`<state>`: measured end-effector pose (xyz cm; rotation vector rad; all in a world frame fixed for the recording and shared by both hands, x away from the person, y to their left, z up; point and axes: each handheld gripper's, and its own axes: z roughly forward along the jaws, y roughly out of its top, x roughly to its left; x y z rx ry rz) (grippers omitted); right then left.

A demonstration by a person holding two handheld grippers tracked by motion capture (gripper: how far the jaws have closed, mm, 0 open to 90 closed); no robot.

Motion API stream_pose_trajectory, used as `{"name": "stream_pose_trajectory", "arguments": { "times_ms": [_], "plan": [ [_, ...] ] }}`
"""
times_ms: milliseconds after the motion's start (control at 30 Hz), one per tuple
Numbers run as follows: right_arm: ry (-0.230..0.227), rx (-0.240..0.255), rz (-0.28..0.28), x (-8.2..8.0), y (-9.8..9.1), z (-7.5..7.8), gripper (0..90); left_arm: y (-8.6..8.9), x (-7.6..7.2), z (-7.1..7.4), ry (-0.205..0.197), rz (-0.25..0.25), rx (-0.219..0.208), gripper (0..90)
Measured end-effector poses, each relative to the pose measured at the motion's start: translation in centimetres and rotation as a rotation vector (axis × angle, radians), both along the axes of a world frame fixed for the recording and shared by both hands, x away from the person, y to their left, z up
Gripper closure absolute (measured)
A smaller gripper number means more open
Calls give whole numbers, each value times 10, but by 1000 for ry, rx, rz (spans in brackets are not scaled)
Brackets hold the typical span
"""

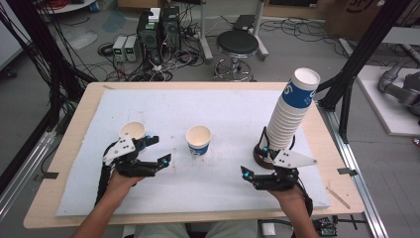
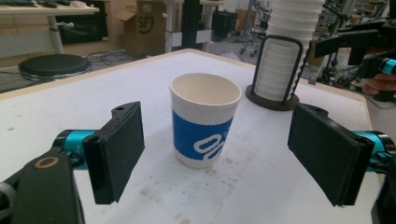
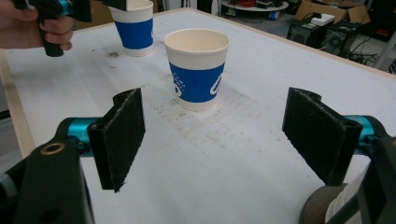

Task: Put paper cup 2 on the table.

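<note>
Nearest the camera in the high view, the person's forearms come in over the near edge of the tabletop [image 1: 74, 198], each hand carrying a pair of tongs. The left tongs [image 1: 157, 150] stand open near the left edge, pads clear of everything, with one paper cup [image 1: 132, 131] just behind them toward the far edge. The right tongs [image 1: 252, 159] are also open and empty, beside the wire holder [image 1: 262, 154] that carries a tall, leaning cup stack [image 1: 293, 111] toward the right edge.

The middle paper cup [image 1: 198, 140] stands upright near the centre of the tabletop, between the two pairs of tongs and apart from both. In the left gripper view it [image 2: 204, 122] sits straight ahead between the open pads.

The cup looks light, thin-walled and easily crushed; its ribbed blue sleeve should give the pads some friction. A gentle squeeze across the sleeve, below the rim, seems the safest hold, since the open rim would likely buckle and a low grip could tip it.
</note>
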<state>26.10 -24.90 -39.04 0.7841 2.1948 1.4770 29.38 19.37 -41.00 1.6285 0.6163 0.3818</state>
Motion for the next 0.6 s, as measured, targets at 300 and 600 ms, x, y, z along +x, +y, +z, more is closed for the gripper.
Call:
{"name": "stream_pose_trajectory", "arguments": {
  "times_ms": [300, 600],
  "plan": [
    [-10, -1, -23, -2, -6, 1, 217, 31, -15, 7, -52, 64, -12, 190],
    [-13, -7, -31, -6, -4, 2, 217, 43, -19, 3, -61, 90, -34, 192]
  ]
}}
